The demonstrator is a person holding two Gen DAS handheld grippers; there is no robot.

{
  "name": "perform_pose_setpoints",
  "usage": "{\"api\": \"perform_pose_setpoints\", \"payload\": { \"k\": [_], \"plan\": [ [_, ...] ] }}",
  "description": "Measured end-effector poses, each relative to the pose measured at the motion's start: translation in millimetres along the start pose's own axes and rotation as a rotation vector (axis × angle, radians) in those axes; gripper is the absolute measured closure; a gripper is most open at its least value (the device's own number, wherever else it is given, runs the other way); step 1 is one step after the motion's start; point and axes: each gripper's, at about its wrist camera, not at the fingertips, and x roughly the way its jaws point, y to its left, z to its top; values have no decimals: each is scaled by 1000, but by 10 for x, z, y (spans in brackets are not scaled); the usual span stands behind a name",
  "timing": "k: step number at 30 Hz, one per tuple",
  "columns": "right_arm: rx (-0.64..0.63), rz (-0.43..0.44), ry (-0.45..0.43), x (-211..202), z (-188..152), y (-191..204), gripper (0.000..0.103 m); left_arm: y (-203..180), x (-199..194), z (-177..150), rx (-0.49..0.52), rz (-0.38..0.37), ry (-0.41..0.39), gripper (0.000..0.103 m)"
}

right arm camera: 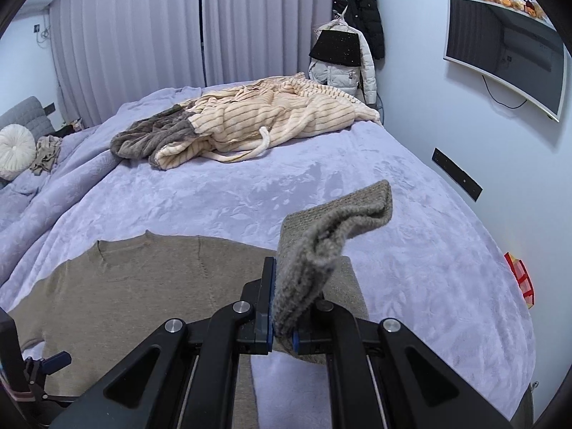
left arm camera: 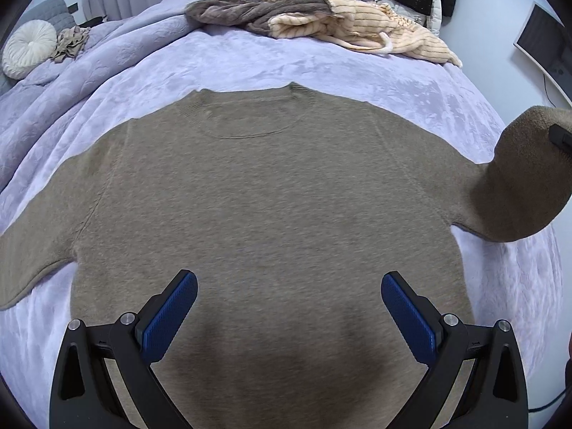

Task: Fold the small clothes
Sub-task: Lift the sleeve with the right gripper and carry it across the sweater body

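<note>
Sweater cuff [right arm camera: 321, 243] in right tongs [right arm camera: 284, 307]

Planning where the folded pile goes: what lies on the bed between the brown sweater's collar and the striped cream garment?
Only bare lavender blanket between the brown sweater and striped cream garment; both wrist views show it.

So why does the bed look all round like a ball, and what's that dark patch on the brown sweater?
Left wrist view: the fisheye lens bends the bed into a dome, and the dark patch on the sweater is a soft shadow between the open left gripper fingers. Right wrist view: same bulge, black corners, the cuff clamped in the right gripper looks sharp.
</note>
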Motion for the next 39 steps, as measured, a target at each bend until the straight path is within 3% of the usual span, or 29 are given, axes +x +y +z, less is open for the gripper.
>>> {"api": "perform_pose_setpoints", "payload": {
  "k": [21, 26, 39],
  "plan": [
    [-158, 100, 58, 188, -133, 1751, 96, 1092, -51, -300, -128, -5, 17, 0],
    [-203, 126, 87, 252, -227, 2140, 96, 1366, -111, -346, -198, -8, -2, 0],
    [-338, 186, 176, 530, -471, 3108, 96, 1763, -112, -504, -277, -10, 3, 0]
  ]
}}
